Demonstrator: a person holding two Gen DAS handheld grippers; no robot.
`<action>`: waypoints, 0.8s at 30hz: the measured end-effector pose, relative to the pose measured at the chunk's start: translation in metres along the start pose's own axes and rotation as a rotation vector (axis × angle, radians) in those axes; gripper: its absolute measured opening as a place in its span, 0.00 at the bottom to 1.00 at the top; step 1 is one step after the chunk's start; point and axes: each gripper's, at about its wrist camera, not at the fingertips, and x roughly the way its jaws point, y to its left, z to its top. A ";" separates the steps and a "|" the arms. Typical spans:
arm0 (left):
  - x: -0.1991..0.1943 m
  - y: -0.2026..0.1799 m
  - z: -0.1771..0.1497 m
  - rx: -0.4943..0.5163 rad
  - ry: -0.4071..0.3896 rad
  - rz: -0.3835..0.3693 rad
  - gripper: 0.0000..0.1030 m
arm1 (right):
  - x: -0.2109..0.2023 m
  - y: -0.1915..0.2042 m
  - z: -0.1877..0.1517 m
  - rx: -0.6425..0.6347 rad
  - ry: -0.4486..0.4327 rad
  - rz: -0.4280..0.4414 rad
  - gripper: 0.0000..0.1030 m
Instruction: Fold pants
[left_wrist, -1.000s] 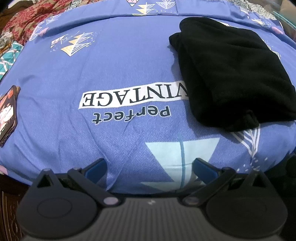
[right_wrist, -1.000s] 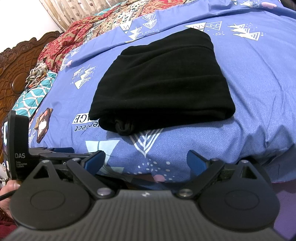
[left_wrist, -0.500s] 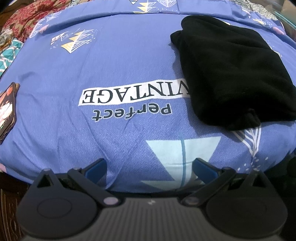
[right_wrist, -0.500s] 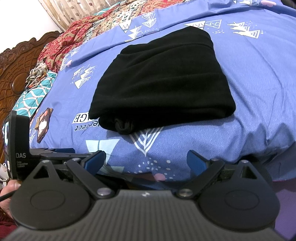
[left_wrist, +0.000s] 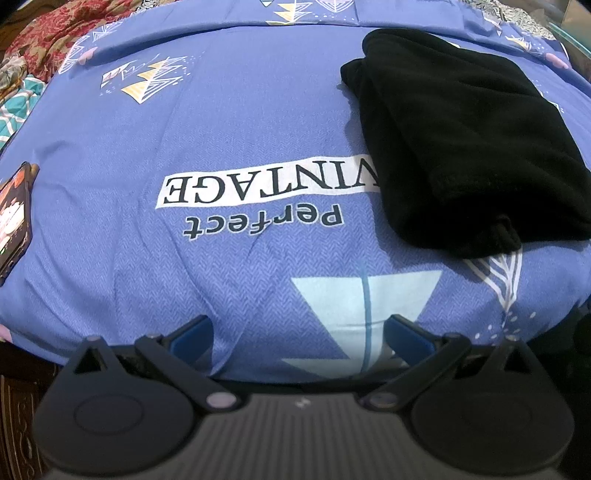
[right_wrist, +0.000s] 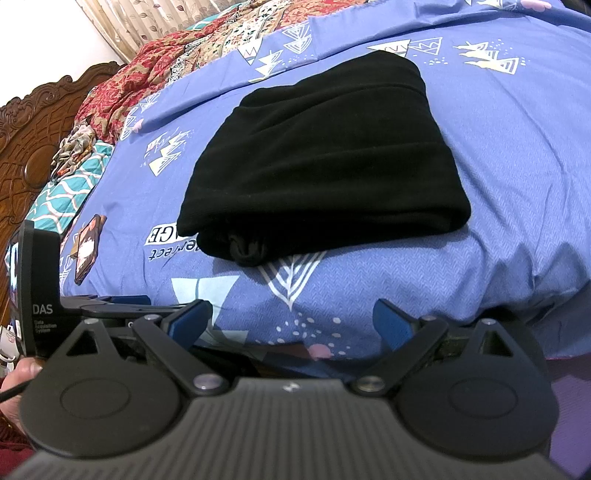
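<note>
carved wooden headboard (right_wrist: 40, 147), curtain (right_wrist: 147, 26) — white wall (right_wrist: 44, 40)

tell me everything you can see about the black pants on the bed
The black pants are folded into a compact, roughly rectangular bundle of soft, fleecy-looking fabric, several layers thick. They lie flat on the blue printed bedsheet, covering one end of its "VINTAGE" lettering. A small bunched bit of cloth pokes out at the near edge. Neither gripper touches them.

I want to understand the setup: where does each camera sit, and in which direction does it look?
Left wrist: sits on the left gripper, at the bed edge, facing the blue bedspread; folded black pants lie right; open blue fingers show.
Right wrist: sits on the right gripper, facing the pants centrally; open fingers, the left gripper's body and a hand show.
Shared: pants, bedspread, phone.
</note>
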 end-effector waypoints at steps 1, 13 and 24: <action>0.000 0.000 0.000 0.000 0.000 0.000 1.00 | 0.000 0.000 -0.001 0.000 0.000 0.000 0.95; 0.001 0.000 -0.001 -0.004 0.008 -0.003 1.00 | 0.000 0.000 -0.001 0.000 0.000 0.001 0.95; 0.001 0.001 -0.001 -0.009 0.013 -0.007 1.00 | -0.001 0.001 -0.001 -0.002 0.001 0.002 0.95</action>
